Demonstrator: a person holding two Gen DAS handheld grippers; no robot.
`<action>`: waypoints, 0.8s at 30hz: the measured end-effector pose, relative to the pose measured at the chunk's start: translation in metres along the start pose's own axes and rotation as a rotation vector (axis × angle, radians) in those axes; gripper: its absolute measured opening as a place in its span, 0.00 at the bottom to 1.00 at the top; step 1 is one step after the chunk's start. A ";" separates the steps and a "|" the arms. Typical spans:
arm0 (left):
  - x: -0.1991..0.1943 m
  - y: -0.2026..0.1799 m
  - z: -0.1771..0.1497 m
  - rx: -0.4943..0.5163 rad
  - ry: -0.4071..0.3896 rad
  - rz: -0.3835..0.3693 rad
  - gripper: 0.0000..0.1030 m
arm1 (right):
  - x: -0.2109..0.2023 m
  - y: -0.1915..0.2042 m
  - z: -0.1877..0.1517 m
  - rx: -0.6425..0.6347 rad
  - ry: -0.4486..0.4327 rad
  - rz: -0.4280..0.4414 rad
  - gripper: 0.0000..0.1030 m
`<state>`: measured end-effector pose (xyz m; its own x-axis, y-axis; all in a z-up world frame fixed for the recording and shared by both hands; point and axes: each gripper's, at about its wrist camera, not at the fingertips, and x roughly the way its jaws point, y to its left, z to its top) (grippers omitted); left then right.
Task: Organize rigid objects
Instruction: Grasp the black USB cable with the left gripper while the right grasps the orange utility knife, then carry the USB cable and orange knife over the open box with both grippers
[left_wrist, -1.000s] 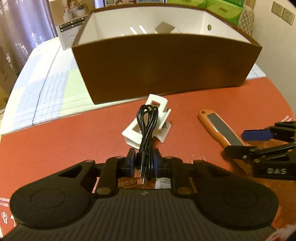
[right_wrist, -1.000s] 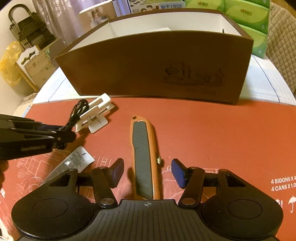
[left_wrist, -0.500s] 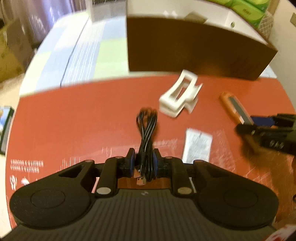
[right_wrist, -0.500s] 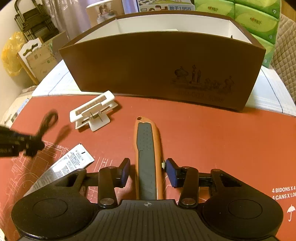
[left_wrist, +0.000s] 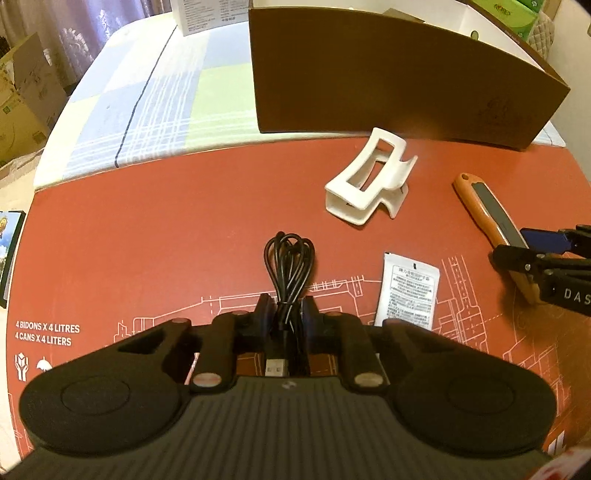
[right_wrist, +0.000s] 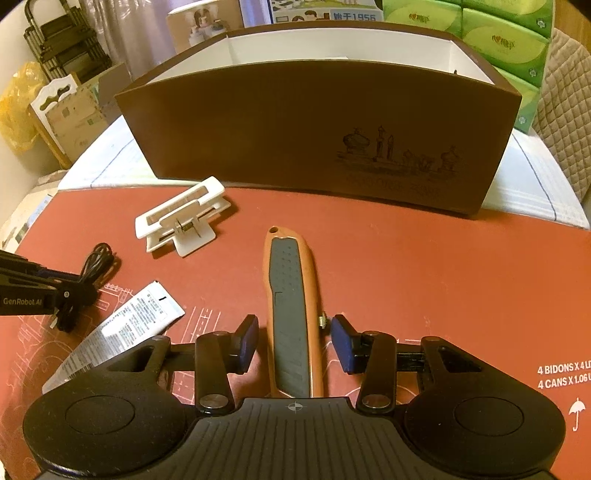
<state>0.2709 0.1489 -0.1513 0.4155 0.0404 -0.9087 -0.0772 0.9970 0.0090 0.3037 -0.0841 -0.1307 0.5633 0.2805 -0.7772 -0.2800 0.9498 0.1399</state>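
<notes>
so my left gripper (left_wrist: 287, 314) is clenched on the black cable (left_wrist: 290, 266), now carried off the white clip (left_wrist: 369, 181) and further from the brown box (right_wrist: 317, 122); right gripper (right_wrist: 293, 341) has narrowed round the orange knife (right_wrist: 291, 314) in front of the box, pads not pressing yet; knife goes next, i judge.

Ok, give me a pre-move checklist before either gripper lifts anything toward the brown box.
1. Left gripper shut on black cable: ok.
2. Utility knife between right gripper fingers: ok.
3. Right pads pressing the knife: not ok, gaps show on both sides.
4. Knife blade retracted: cannot tell.
5. Brown box open at the top: ok.
6. White clip out of the knife's way: ok.
</notes>
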 end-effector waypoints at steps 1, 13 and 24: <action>0.000 -0.001 0.000 0.000 -0.001 0.003 0.13 | 0.000 0.001 0.000 -0.006 -0.001 -0.005 0.40; -0.001 -0.003 0.000 -0.025 -0.004 0.016 0.13 | 0.003 0.010 -0.001 -0.107 -0.010 -0.048 0.31; -0.007 -0.005 0.003 -0.034 -0.020 0.010 0.13 | -0.008 0.009 0.000 -0.115 -0.021 0.004 0.31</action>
<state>0.2715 0.1442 -0.1435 0.4323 0.0516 -0.9003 -0.1119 0.9937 0.0032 0.2962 -0.0776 -0.1232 0.5782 0.2885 -0.7632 -0.3693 0.9266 0.0706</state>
